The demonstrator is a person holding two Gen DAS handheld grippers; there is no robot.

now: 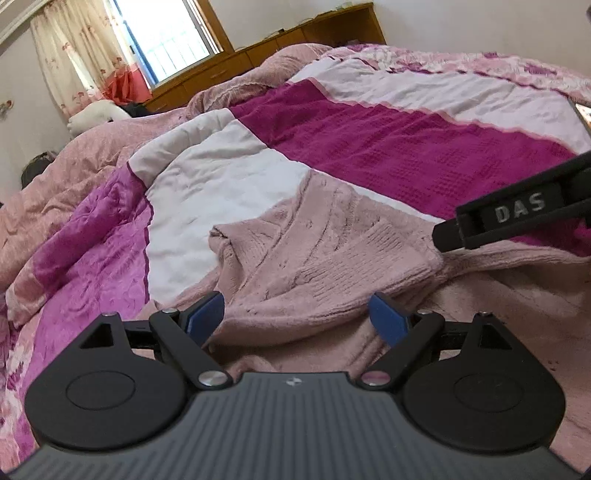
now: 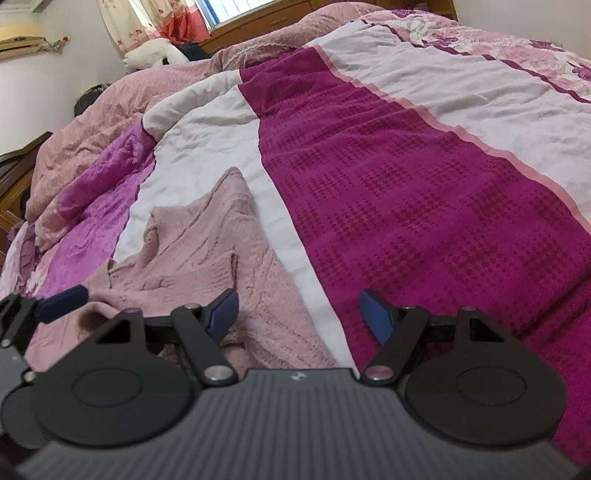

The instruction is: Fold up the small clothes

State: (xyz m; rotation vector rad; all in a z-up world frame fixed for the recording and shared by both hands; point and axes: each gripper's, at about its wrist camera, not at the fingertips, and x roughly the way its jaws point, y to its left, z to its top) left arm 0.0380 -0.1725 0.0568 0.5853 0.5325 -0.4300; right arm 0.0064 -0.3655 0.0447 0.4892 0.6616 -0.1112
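One dusty-pink knitted sweater [image 1: 295,258] lies rumpled on the near part of one bed, over a quilt with a magenta waffle-textured band [image 2: 424,192] between white panels. Two grippers work here. The left gripper [image 1: 297,317] hangs over the sweater, jaws wide, blue pads clear of the knit. The right gripper [image 2: 299,314] stands with jaws spread and nothing between them, above the sweater's right edge and a white strip. Only the left view shows the window [image 1: 166,33] and the right gripper's "DAS" side; only the right view shows a white plush toy [image 2: 151,55]. The quilt beyond lies open.
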